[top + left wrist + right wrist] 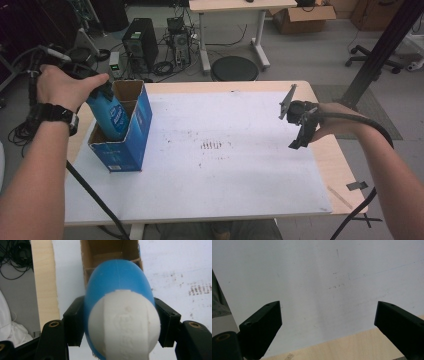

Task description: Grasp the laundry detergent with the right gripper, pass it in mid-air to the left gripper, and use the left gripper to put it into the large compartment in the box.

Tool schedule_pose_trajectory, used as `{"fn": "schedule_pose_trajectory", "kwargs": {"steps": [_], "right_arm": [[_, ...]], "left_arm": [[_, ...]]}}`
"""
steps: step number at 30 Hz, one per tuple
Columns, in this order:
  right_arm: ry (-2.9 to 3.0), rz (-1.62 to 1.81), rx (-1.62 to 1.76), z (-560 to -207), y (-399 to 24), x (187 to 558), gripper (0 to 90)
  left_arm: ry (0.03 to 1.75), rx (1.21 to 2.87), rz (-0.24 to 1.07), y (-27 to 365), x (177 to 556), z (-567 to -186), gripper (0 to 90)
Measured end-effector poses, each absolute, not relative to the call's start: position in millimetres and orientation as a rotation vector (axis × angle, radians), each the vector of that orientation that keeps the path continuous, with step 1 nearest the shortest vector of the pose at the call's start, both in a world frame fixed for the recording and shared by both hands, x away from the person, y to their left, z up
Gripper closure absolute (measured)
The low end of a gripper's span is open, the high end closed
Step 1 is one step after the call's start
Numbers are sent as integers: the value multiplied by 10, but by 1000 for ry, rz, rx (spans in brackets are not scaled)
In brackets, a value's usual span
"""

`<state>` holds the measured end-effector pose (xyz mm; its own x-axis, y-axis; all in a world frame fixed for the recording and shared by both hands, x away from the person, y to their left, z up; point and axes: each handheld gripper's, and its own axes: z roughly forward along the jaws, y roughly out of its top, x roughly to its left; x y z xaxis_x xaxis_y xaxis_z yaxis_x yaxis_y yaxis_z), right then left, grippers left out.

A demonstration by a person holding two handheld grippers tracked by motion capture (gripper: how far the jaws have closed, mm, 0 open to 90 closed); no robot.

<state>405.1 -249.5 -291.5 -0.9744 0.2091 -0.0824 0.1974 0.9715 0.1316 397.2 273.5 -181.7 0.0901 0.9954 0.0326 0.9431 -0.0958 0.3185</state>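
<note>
A smooth, rounded blue plastic bottle with a white cap is pinched by the left gripper, tilted inside a blue cardboard box near the desk's left edge. The right gripper is held spread, with nothing between its 2 jaws, near the right edge.

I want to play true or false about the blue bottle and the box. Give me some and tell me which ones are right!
1. The left tool is shut on the blue bottle. True.
2. The blue bottle lies flat on the white mat. False: its lower end is inside the blue cardboard box, and it leans.
3. The right tool holds nothing. True: its jaws are open over the mat.
4. The box is closed with a lid. False: its top is open, and cardboard dividers show inside.
5. The box stands on the left part of the mat. True.
</note>
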Motion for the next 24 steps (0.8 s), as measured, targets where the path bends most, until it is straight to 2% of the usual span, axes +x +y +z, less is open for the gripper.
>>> {"fn": "schedule_pose_trajectory", "kwargs": {"steps": [13, 24], "right_arm": [[3019, 160, 302, -2942, -2483, 4044, 74], [3026, 147, 314, -2976, -2483, 4043, 72]], "left_arm": [[1984, 2180, 335, 2720, 4028, -2350, 379], [1993, 2201, 322, 2698, 4043, -2583, 379]]}}
